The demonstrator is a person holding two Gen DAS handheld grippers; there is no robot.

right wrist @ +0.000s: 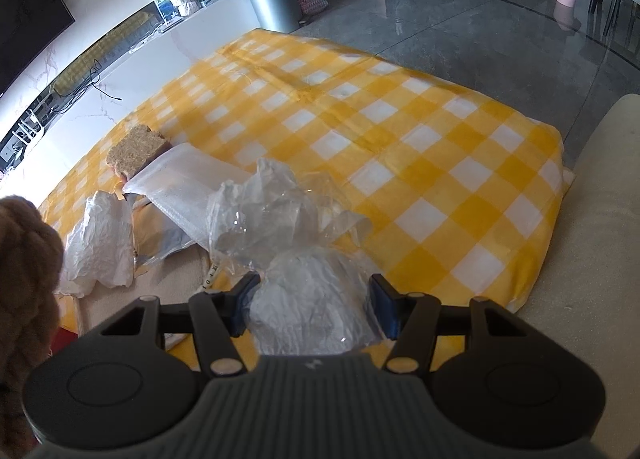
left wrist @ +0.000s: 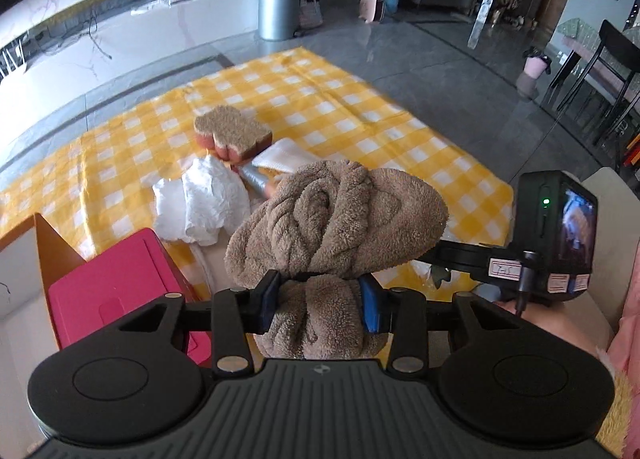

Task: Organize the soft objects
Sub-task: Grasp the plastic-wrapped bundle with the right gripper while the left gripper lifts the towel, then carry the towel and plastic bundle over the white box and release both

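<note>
My left gripper (left wrist: 322,299) is shut on a bunched brown fleece towel (left wrist: 336,215) and holds it above the near edge of the yellow checked cloth (left wrist: 360,107). The towel also shows at the left edge of the right wrist view (right wrist: 24,267). My right gripper (right wrist: 314,309) has clear crumpled plastic wrap (right wrist: 316,299) between its fingers; the jaws stand fairly wide around it. A brown-topped sponge (left wrist: 232,133) (right wrist: 136,151), a white crumpled bag (left wrist: 204,203) (right wrist: 100,243), a white foam pouch (right wrist: 188,187) and more clear plastic (right wrist: 276,211) lie on the cloth.
A pink box (left wrist: 116,299) with an orange flap (left wrist: 54,251) stands at my lower left. The right gripper's camera body (left wrist: 556,231) is close on the right. A cream cushion (right wrist: 592,259) borders the cloth. A metal bin (left wrist: 278,5) stands on the grey floor beyond.
</note>
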